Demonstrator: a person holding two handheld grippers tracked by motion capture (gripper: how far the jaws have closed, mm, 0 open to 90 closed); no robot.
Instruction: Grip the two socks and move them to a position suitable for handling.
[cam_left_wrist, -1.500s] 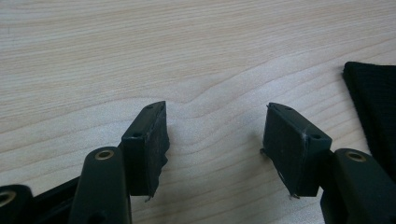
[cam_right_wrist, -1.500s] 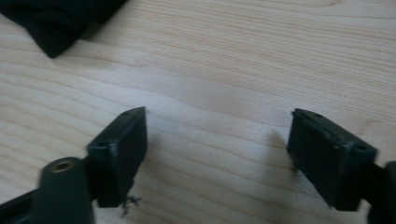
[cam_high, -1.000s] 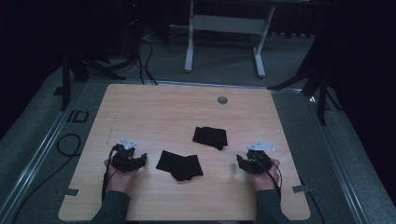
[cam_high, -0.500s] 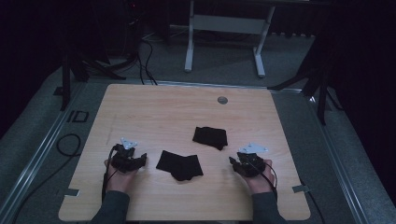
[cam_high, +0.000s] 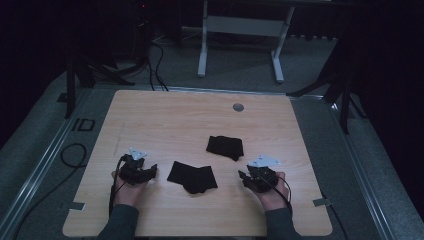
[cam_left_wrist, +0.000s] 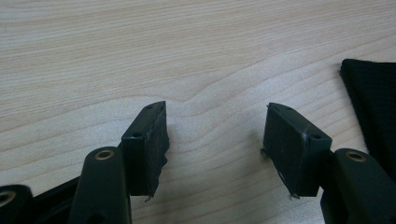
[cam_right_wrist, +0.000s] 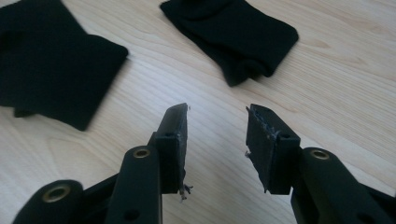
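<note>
R tool (cam_high: 248, 176) edged left toward near cloth (cam_high: 193, 177); L tool (cam_high: 147, 172) unchanged.

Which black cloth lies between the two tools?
The nearer black cloth, in the row between the left tool and the right tool. The other cloth lies farther up the table.

Counts, placed against round grey grommet (cam_high: 238, 107) at table's (cam_high: 165, 120) far edge:
- Black cloths: two. One (cam_high: 225, 147) nearer grommet, just toward person; other (cam_high: 192, 176) farther from it, toward person's left.
- Handheld grippers: two. Left gripper (cam_high: 141, 173), right gripper (cam_high: 252, 178), both well apart from grommet, by near edge.
- Grommets: one.
- Tables: one.
</note>
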